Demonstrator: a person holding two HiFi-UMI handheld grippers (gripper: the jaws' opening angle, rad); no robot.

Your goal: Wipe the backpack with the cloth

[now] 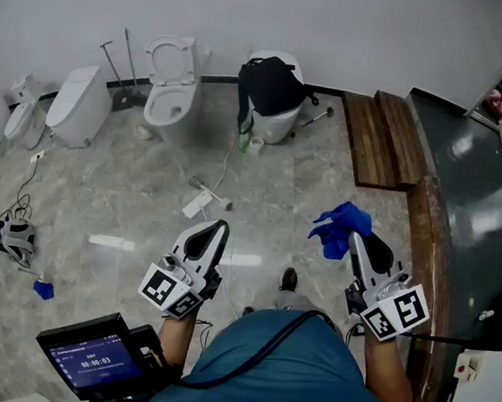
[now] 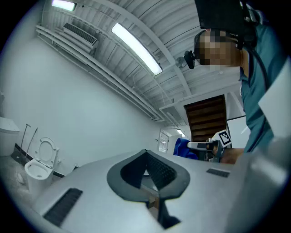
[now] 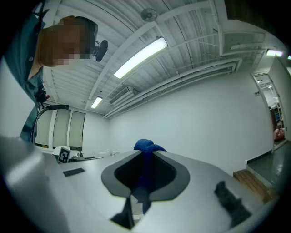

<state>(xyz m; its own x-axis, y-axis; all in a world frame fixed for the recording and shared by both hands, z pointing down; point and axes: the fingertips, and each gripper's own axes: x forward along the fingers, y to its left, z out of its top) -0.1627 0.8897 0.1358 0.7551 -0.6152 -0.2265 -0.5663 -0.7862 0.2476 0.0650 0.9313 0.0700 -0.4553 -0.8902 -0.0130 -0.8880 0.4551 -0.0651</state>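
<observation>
We hold the right gripper (image 1: 355,238) level, jaws clamped on the blue cloth (image 1: 338,225), left gripper (image 1: 222,226) pinched together on nothing, black backpack (image 1: 270,84) sitting on a white fixture (image 1: 279,123) by the far wall, well apart from both.
</observation>
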